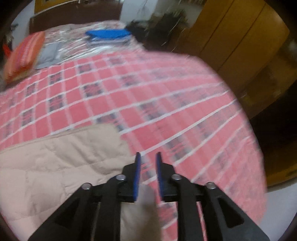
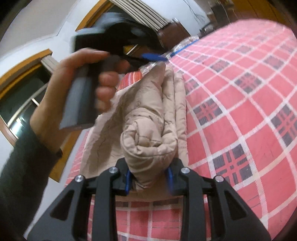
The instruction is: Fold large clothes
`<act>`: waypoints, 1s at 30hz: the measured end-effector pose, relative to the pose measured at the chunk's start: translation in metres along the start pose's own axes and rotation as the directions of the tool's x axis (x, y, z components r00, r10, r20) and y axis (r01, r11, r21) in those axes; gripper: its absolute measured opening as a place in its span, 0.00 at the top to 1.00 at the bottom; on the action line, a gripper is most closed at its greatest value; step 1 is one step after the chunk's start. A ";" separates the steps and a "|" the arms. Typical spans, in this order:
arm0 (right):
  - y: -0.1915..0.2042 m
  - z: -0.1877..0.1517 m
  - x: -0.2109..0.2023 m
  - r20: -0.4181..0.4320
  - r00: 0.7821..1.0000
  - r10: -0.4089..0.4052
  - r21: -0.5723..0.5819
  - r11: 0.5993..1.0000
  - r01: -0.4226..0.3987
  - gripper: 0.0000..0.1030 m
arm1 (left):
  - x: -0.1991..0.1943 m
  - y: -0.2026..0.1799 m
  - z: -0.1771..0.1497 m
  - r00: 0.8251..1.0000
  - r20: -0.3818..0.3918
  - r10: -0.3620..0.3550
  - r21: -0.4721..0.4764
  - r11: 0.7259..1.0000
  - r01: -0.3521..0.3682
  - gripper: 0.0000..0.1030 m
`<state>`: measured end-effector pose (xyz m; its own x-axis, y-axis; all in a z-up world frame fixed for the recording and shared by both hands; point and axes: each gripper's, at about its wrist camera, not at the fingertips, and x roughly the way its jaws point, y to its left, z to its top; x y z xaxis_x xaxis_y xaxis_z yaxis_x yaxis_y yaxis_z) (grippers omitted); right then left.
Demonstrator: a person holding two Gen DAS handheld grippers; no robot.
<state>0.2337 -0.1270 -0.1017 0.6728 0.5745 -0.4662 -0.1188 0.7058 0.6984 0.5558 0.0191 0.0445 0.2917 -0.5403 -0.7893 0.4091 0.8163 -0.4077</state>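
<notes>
While the right gripper [image 2: 149,182] is pinching a bunched fold of the beige quilted jacket [image 2: 146,129] between its blue pads [image 2: 169,180], the garment is rising from the jaws as a rolled, puffy bundle, its remainder trailing onto the red checked bedspread [image 2: 241,103]. Beyond it, the person's left hand [image 2: 74,89] is gripping the handle of the left gripper [image 1: 148,178], whose blue fingers are standing parted; pale fabric is showing blurred between them, though contact cannot be judged. In the left wrist view, the jacket is lying spread over the near left part of the bedspread. Farther off, an orange striped pillow [image 1: 24,57] and a blue folded item [image 1: 109,34] are resting near the headboard [image 1: 74,15].
</notes>
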 end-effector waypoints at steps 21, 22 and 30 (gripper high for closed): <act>-0.018 0.140 0.091 -0.377 0.900 0.218 0.185 0.970 -0.158 0.16 | -0.160 0.099 -0.141 0.888 0.245 -0.388 -0.031 0.913 0.407 0.28; -0.021 0.143 0.099 -0.381 0.902 0.205 0.198 0.971 -0.138 0.16 | -0.158 0.098 -0.146 0.886 0.244 -0.394 -0.024 0.911 0.411 0.28; -0.029 0.153 0.114 -0.392 0.854 0.343 0.293 0.926 -0.237 0.31 | -0.146 0.101 -0.164 0.872 0.198 -0.448 -0.030 0.886 0.462 0.28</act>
<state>0.4255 -0.1459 -0.0922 0.2474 0.8949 -0.3714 -0.0552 0.3958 0.9167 0.4127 0.2139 0.0427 0.2425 -0.8771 -0.4145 0.4715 0.4800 -0.7398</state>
